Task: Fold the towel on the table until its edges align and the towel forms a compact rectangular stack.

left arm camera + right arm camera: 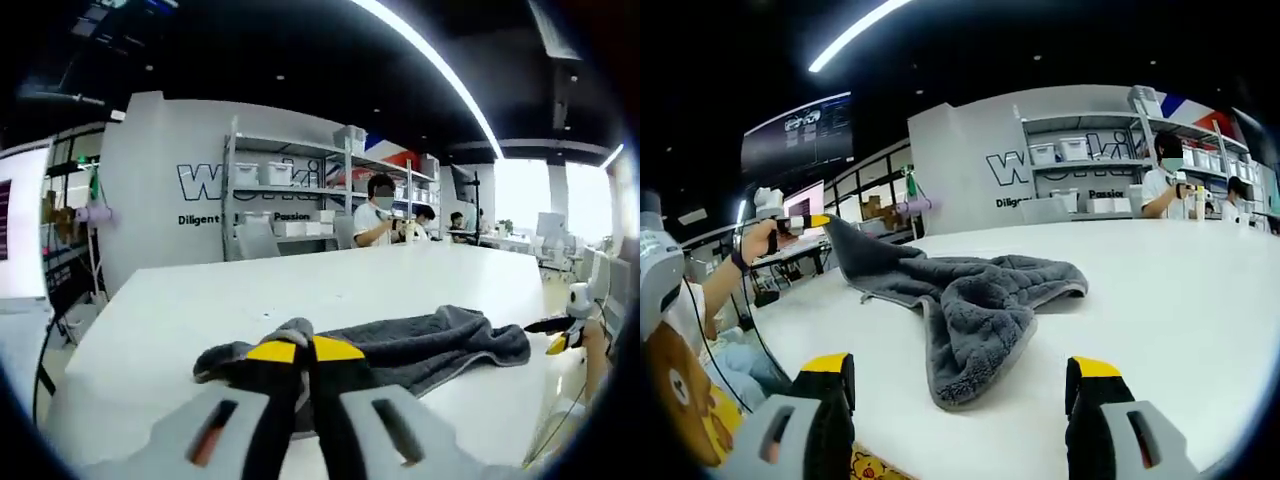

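Note:
A dark grey towel lies rumpled across the white table. My left gripper is shut on the towel's near corner, its yellow tips pressed together over the cloth. In the right gripper view that same left gripper, held by a hand, lifts one corner of the towel off the table, while the rest rests in a bunched heap. My right gripper stands open, jaws wide apart on either side of the towel's near end, with nothing between them. It also appears beside the towel's far end as the right gripper.
Shelving with white bins stands against the back wall, with people seated at desks beyond the table. The table's edge runs close to the person's body at the left. Bare white tabletop spreads to the right of the towel.

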Action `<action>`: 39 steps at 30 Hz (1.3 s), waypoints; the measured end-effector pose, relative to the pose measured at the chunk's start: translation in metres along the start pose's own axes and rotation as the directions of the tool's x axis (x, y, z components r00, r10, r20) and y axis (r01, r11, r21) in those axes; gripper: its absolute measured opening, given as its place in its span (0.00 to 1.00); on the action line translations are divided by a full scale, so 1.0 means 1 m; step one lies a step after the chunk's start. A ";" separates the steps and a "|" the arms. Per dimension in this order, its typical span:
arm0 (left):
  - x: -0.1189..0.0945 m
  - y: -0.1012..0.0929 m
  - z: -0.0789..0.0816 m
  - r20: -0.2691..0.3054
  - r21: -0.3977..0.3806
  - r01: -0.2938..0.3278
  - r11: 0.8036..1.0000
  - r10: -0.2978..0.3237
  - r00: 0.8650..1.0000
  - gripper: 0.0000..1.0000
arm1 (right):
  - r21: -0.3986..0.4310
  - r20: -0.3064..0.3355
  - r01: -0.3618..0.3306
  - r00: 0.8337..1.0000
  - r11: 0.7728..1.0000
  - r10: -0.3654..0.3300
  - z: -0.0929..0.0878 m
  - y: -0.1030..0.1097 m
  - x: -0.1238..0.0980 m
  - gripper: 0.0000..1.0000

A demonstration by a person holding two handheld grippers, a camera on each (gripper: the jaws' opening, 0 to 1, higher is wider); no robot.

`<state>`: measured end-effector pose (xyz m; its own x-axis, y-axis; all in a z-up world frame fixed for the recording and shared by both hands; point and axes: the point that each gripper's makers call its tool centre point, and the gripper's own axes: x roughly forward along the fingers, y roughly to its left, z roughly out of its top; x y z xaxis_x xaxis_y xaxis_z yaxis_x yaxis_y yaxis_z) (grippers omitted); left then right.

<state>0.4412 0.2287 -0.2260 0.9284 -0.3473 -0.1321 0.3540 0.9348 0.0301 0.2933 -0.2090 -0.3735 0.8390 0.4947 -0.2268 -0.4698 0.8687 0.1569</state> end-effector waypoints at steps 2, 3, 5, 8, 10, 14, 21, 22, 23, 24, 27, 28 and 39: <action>-0.003 0.016 0.005 0.003 0.017 -0.042 0.999 0.042 0.999 0.04 | 0.001 0.002 0.006 1.000 1.000 -0.006 0.000 -0.001 -0.002 0.91; -0.005 0.022 0.007 0.004 0.025 -0.059 0.998 0.058 0.998 0.04 | 0.001 0.002 0.008 1.000 1.000 -0.008 0.000 -0.002 -0.002 0.91; -0.009 0.036 0.009 0.005 0.033 -0.095 0.995 0.095 0.996 0.04 | 0.003 0.001 0.011 1.000 1.000 -0.011 -0.001 -0.003 -0.003 0.91; -0.016 0.053 0.008 -0.001 0.037 -0.136 0.990 0.136 0.991 0.04 | 0.002 0.000 0.013 1.000 1.000 -0.013 -0.001 -0.003 -0.003 0.91; -0.020 0.061 0.006 -0.007 0.045 -0.163 0.986 0.164 0.986 0.04 | 0.003 0.003 0.012 1.000 1.000 -0.012 0.000 -0.002 -0.003 0.91; -0.034 0.086 -0.007 -0.048 0.118 -0.248 0.961 0.255 0.966 0.04 | 0.002 0.001 0.009 1.000 1.000 -0.009 0.000 0.000 -0.002 0.91; -0.059 0.108 -0.056 -0.185 0.284 -0.315 0.905 0.375 0.908 0.04 | -0.002 -0.005 0.006 1.000 1.000 -0.006 -0.001 0.002 0.000 0.91; -0.062 0.108 -0.062 -0.199 0.293 -0.315 0.903 0.380 0.903 0.04 | -0.002 -0.006 0.006 1.000 1.000 -0.006 -0.001 0.002 0.000 0.91; -0.064 0.108 -0.067 -0.210 0.303 -0.313 0.900 0.384 0.899 0.04 | -0.003 -0.007 0.005 1.000 1.000 -0.005 -0.001 0.002 0.001 0.91; -0.068 0.108 -0.074 -0.228 0.323 -0.308 0.895 0.389 0.892 0.04 | -0.003 -0.008 0.005 1.000 1.000 -0.005 -0.001 0.002 0.001 0.91; -0.075 0.103 -0.094 -0.271 0.362 -0.288 0.886 0.396 0.877 0.04 | -0.005 -0.012 0.002 1.000 1.000 -0.002 -0.001 0.003 0.003 0.91; -0.078 0.101 -0.102 -0.286 0.374 -0.278 0.885 0.395 0.873 0.04 | -0.005 -0.013 0.002 1.000 1.000 -0.002 -0.001 0.004 0.004 0.91; -0.093 0.087 -0.163 -0.425 0.424 -0.193 0.885 0.383 0.820 0.04 | -0.013 -0.021 -0.019 1.000 1.000 0.019 -0.001 0.010 0.011 0.91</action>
<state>0.3675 0.3546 -0.3730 0.8488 0.1047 -0.5183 0.1819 0.8625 0.4722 0.2980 -0.1951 -0.3754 0.8241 0.5112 -0.2441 -0.4890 0.8595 0.1489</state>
